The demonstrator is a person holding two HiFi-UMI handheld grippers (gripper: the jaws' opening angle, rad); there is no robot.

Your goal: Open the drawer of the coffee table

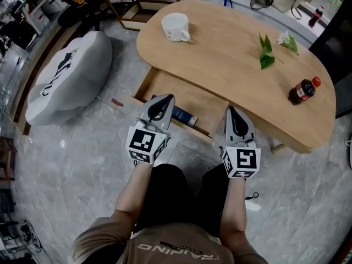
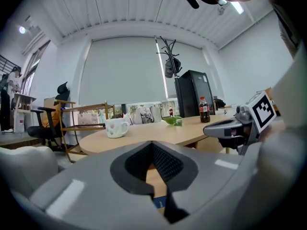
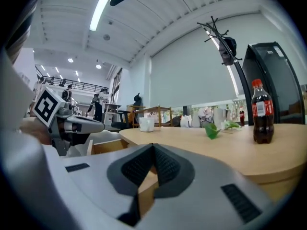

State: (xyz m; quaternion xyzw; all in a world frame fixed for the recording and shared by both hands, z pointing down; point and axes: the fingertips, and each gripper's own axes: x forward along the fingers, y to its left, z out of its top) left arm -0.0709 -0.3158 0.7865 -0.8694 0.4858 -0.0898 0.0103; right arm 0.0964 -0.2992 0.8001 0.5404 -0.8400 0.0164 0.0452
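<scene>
The oval wooden coffee table (image 1: pixel 231 43) has its drawer (image 1: pixel 190 95) pulled out toward me, with a blue flat object (image 1: pixel 182 115) lying near the front. My left gripper (image 1: pixel 164 99) reaches over the drawer's front left part. Its jaws are shut with nothing between them, and through the gap below the tips (image 2: pixel 152 143) I see wood and a bit of blue. My right gripper (image 1: pixel 231 110) hovers at the drawer's front right corner. It is shut too (image 3: pixel 153 146), with a wooden edge showing behind it. The open drawer's side (image 3: pixel 108 146) appears in the right gripper view.
On the tabletop stand a white cup (image 1: pixel 176 27), green leaves (image 1: pixel 266 53) and a cola bottle (image 1: pixel 303 89). A grey cushion seat (image 1: pixel 66 76) lies on the floor to the left. A wooden rack (image 1: pixel 148 4) stands behind the table. My knees are just in front of the drawer.
</scene>
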